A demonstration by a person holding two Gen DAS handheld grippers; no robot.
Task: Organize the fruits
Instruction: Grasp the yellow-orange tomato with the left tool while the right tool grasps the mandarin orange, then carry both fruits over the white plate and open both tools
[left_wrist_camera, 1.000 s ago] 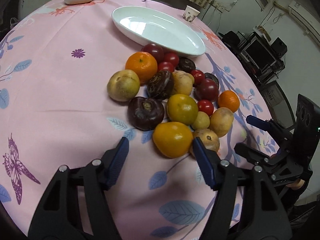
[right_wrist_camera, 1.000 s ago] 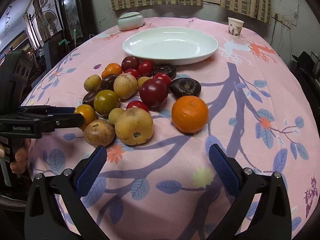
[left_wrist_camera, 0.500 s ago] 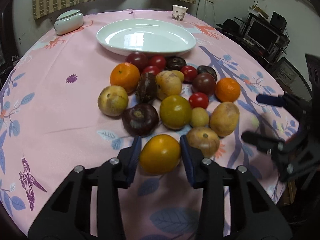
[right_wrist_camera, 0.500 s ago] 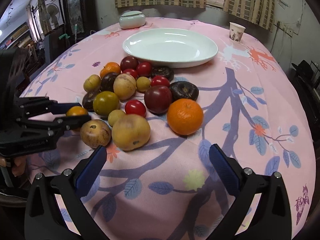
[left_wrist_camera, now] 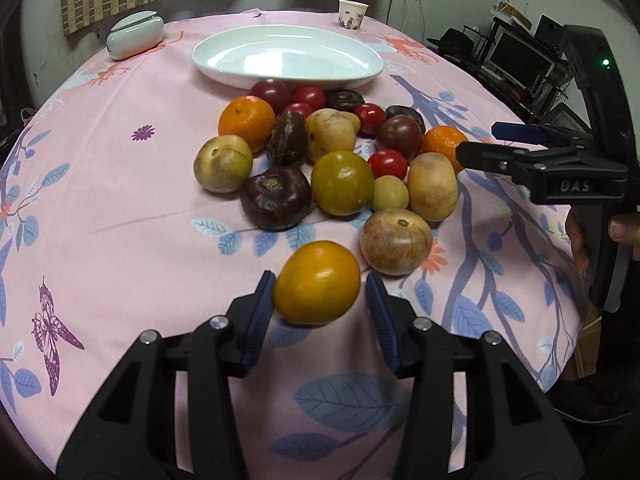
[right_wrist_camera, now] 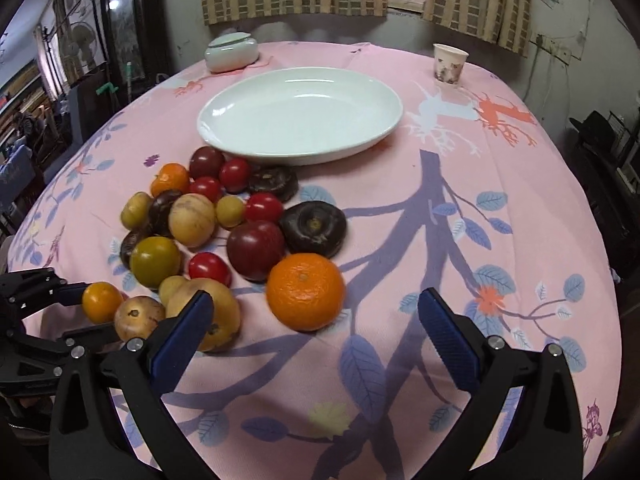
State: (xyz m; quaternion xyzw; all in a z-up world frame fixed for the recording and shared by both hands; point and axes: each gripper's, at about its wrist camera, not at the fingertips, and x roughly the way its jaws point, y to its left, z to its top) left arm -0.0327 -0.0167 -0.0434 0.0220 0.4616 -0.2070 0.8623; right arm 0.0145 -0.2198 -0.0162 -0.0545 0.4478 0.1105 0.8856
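A yellow-orange fruit (left_wrist_camera: 317, 282) sat pinched between the left gripper's (left_wrist_camera: 320, 306) blue pads at the near edge of a fruit pile (left_wrist_camera: 340, 156) on a pink tablecloth (left_wrist_camera: 120, 200). Beyond the pile lay a white oval plate (right_wrist_camera: 300, 118). The right gripper (right_wrist_camera: 312, 332), fingers spread wide, hovered near an orange (right_wrist_camera: 305, 291) without touching it.

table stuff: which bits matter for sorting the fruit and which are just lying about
Job:
yellow-orange fruit between the left gripper pads
fruit pile
white plate
right gripper, open

Lying about:
paper cup
lidded ceramic dish
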